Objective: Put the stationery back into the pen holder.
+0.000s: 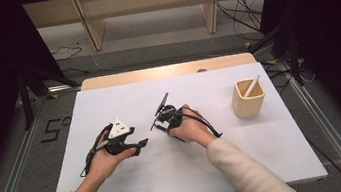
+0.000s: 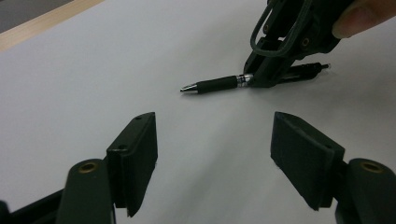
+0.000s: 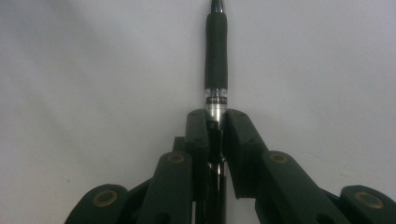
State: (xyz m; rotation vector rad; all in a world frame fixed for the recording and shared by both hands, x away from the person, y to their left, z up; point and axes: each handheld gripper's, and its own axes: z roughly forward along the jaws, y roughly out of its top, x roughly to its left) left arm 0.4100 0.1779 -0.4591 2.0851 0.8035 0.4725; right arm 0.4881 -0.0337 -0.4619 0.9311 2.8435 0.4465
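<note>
A black pen with a silver band is pinched between the closed jaws of my right gripper, its tip pointing away from the camera. In the high view the right gripper holds the pen near the middle of the white sheet. From the left gripper view the pen lies level just above the sheet; whether it touches is unclear. The right gripper grips its middle there. My left gripper stands open, nothing between its pads, a short way from the pen. It sits left of the right hand.
A tan pen holder with a white pen in it stands at the right of the white sheet. The wooden table edge runs along the back. Cables and shelf legs lie on the floor beyond.
</note>
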